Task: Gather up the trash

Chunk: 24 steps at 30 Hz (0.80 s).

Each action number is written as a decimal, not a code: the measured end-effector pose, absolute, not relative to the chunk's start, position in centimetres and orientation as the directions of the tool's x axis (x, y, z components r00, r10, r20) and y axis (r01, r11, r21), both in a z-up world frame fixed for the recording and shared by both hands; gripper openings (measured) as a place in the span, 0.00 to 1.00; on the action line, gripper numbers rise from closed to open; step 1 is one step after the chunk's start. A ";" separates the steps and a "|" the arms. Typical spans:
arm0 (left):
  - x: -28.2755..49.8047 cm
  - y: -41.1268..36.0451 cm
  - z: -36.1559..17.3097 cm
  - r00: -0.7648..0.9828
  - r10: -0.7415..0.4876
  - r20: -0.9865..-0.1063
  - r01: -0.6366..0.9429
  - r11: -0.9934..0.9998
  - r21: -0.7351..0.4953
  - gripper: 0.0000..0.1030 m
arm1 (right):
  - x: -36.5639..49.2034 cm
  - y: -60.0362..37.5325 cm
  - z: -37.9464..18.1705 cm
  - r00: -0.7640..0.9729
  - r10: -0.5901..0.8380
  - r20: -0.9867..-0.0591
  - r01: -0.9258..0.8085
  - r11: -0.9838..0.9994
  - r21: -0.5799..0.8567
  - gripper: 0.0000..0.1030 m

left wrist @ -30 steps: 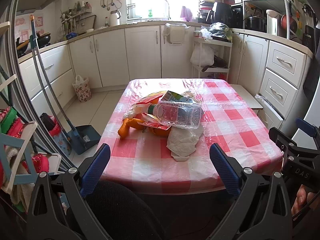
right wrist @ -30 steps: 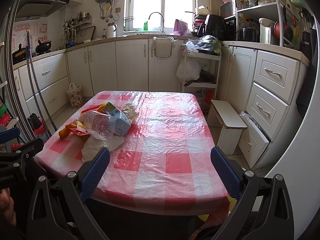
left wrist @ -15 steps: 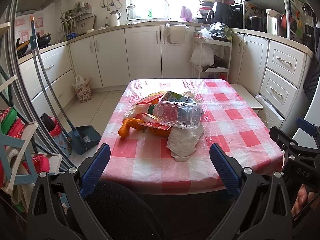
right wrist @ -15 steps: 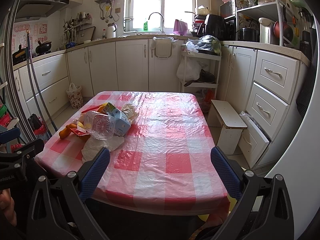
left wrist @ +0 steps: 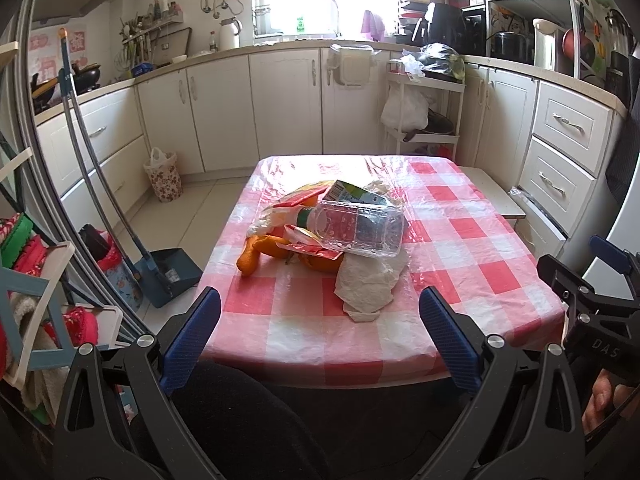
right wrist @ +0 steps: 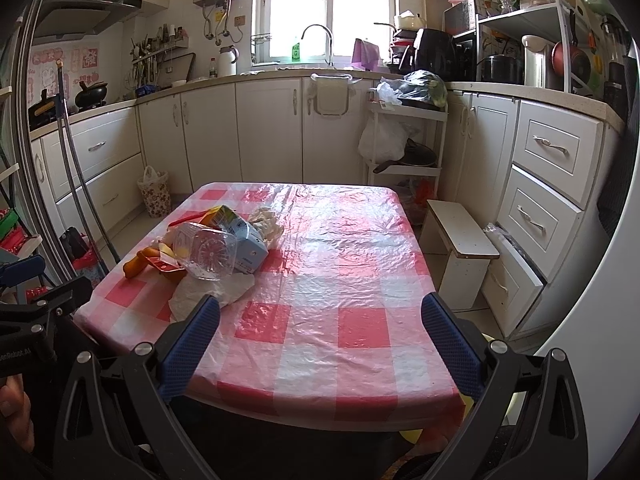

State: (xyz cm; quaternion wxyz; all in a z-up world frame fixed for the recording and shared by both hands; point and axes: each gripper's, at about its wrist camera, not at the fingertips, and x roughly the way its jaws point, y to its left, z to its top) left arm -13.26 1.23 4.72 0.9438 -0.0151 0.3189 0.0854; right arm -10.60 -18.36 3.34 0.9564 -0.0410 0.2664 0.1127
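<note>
Nothing is being moved: across the last second both views are staying the same, so the collecting is judged not yet begun.

The left gripper (left wrist: 319,334), with its blue ribbed pads, is being held wide open and empty, short of the near edge of the table covered in a red-and-white checked plastic cloth (left wrist: 472,256). The right gripper (right wrist: 320,340) is likewise being held fully spread, with nothing between its fingers, over the near right part of the same table.

The trash is being left in one heap on the left-centre of the cloth. A clear crumpled plastic clamshell container (left wrist: 360,232) is lying on top, with a green-and-blue printed carton (left wrist: 356,194) just behind it and touching it. A crumpled white paper napkin (left wrist: 370,284) is spilling out toward the near edge, and orange peel pieces (left wrist: 256,254) and a red-and-white torn wrapper (left wrist: 316,246) are being pinned under the container's left side.

No bin or bag for the task is being identified with certainty; a floral-patterned lined basket (left wrist: 164,174) is standing on the floor by the cabinets, well apart from the table.

Since no approach is being made, the whole heap is judged still to be collected, the napkin being nearest to the left gripper.
</note>
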 end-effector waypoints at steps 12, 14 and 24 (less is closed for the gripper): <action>-10.2 6.1 5.6 0.754 0.103 -0.649 -0.180 0.982 -0.053 0.93 | -6.7 -15.7 3.0 0.725 0.320 -0.610 -0.398 0.917 0.007 0.94; -9.4 7.2 5.6 0.745 0.093 -0.661 -0.189 0.979 -0.075 0.93 | -5.8 -14.9 2.6 0.700 0.343 -0.626 -0.433 0.902 0.011 0.94; -3.7 10.2 3.7 0.662 0.065 -0.747 -0.220 0.969 -0.110 0.93 | -1.5 -11.9 1.7 0.616 0.439 -0.654 -0.535 0.842 0.061 0.94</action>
